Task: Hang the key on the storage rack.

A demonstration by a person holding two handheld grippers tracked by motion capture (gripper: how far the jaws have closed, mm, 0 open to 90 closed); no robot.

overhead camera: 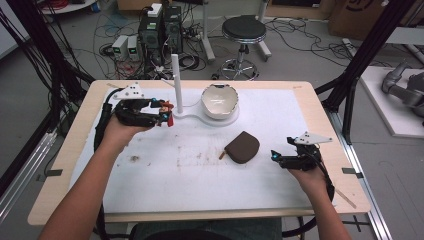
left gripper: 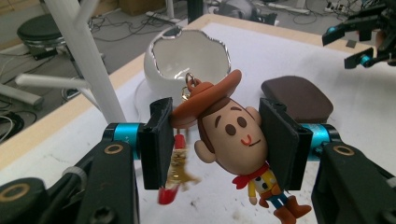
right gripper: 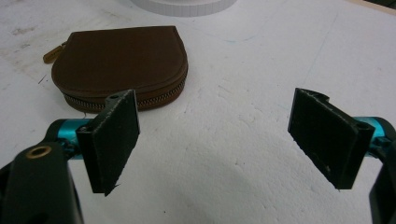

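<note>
My left gripper is shut on a cowboy-figure keychain, its big head with a brown hat squeezed between the pads, its small body and a red charm dangling below. In the high view the left gripper hovers above the table's left, just left of a white post stand. A white egg-shaped bowl with a jagged rim sits on the stand's base. A brown zip pouch lies mid-table. My right gripper stands open over bare white mat, with the pouch just beyond its left pad; the right gripper is right of the pouch.
The white mat covers a wooden table. The stand's post has side pegs. Beyond the far edge stand a black stool, computer boxes and many cables. Black frame legs rise at both sides.
</note>
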